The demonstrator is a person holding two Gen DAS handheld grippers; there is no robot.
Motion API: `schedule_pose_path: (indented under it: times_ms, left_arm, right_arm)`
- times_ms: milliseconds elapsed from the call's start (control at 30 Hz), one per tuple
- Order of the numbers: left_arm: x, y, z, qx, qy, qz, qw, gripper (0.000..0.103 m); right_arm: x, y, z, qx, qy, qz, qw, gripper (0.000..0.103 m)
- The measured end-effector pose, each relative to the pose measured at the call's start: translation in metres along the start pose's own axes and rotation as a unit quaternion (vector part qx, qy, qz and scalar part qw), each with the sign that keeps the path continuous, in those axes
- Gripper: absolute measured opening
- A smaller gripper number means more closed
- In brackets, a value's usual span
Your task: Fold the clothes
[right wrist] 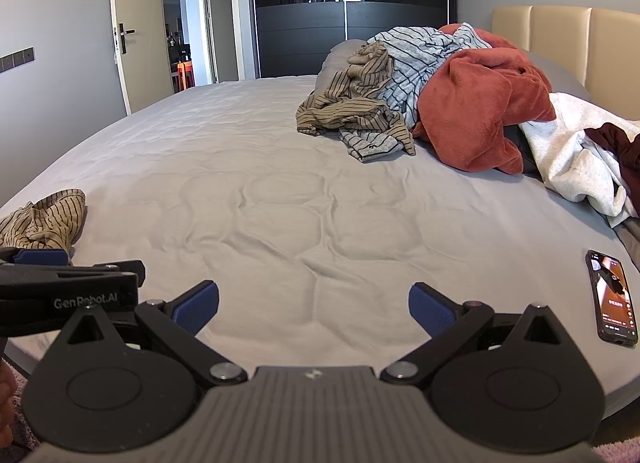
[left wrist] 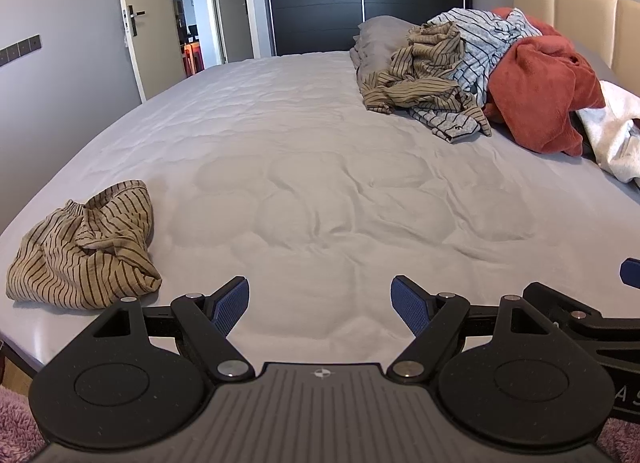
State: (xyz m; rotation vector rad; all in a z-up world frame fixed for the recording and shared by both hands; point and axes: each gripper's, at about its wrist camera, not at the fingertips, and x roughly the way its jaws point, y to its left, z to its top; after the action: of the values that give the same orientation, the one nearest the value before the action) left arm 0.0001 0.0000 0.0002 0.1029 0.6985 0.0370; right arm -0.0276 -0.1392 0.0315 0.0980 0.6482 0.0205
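Both grippers hover over the near edge of the bed (left wrist: pixel 320 167), fingers spread wide and empty: left gripper (left wrist: pixel 320 305), right gripper (right wrist: pixel 314 309). Striped shorts (left wrist: pixel 86 253) lie crumpled just left of the left fingers, untouched. The clothes pile (right wrist: pixel 440 103) sits well apart by the headboard. Judged best: take one garment only and spread it flat on the open sheet, clear of the phone (right wrist: pixel 612 297).

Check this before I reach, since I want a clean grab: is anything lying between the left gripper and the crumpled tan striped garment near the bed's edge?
Nothing visible does. The left gripper is open over bare bed sheet, and the tan striped garment lies alone off to its left. The clothes pile sits far back by the headboard.
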Motion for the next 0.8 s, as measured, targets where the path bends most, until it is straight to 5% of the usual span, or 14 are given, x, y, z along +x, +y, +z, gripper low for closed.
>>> schedule_pose_path:
  times_ms: [800]
  left_arm:
    - [-0.0043, -0.0085, 0.0012, 0.004, -0.004, 0.002, 1.0000, 0.078]
  right_arm:
    - [0.0025, -0.0034, -0.0007, 0.003, 0.002, 0.001, 1.000, 0.102]
